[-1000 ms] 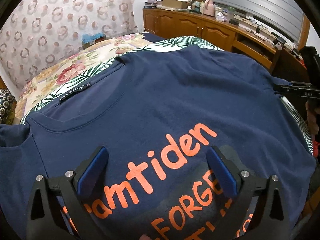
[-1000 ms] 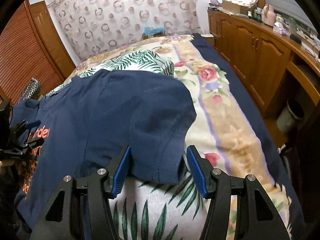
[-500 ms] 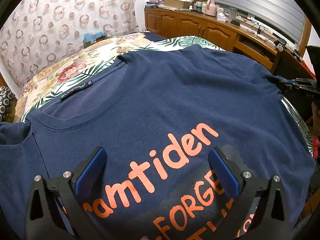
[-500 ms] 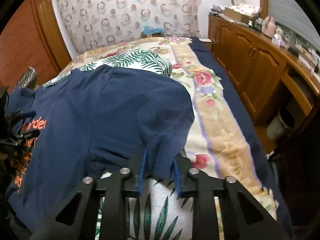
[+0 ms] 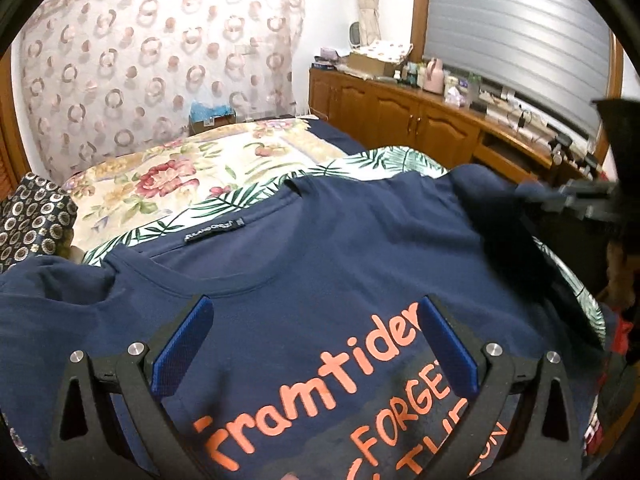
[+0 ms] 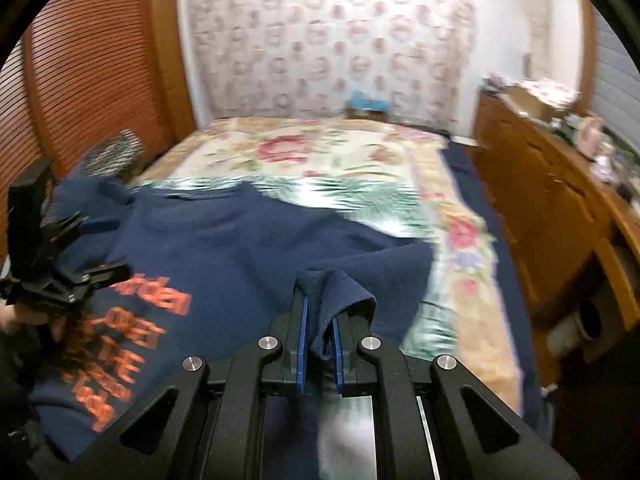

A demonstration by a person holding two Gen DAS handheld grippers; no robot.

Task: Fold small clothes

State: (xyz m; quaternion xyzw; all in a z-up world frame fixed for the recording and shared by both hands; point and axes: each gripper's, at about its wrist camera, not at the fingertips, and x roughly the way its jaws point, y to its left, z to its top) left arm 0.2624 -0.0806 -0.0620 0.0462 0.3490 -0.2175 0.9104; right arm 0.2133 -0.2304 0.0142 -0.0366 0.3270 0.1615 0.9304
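A navy T-shirt (image 5: 340,248) with orange lettering lies front up on the bed, collar toward the headboard. My left gripper (image 5: 314,308) hovers open just above the chest print, nothing between its blue pads (image 5: 184,344). In the right wrist view my right gripper (image 6: 320,312) has its jaws closing on the bunched edge of the shirt's sleeve (image 6: 340,292), which is pinched between the pads and lifted off the bed. That view is motion-blurred. The right gripper (image 5: 580,196) also shows at the shirt's right edge, and the left gripper (image 6: 92,248) at the far left.
The bed (image 5: 180,168) carries a floral cover and a palm-leaf cloth (image 5: 384,160) under the shirt. A dark patterned pillow (image 5: 32,216) lies at the left. A wooden cabinet (image 5: 400,112) with clutter runs along the right side; a slatted wooden door (image 6: 80,80) stands at the left.
The right gripper's jaws closed on the sleeve edge and raised it, rolling as they rose. The left gripper lifted and drew back a little over the print, staying open.
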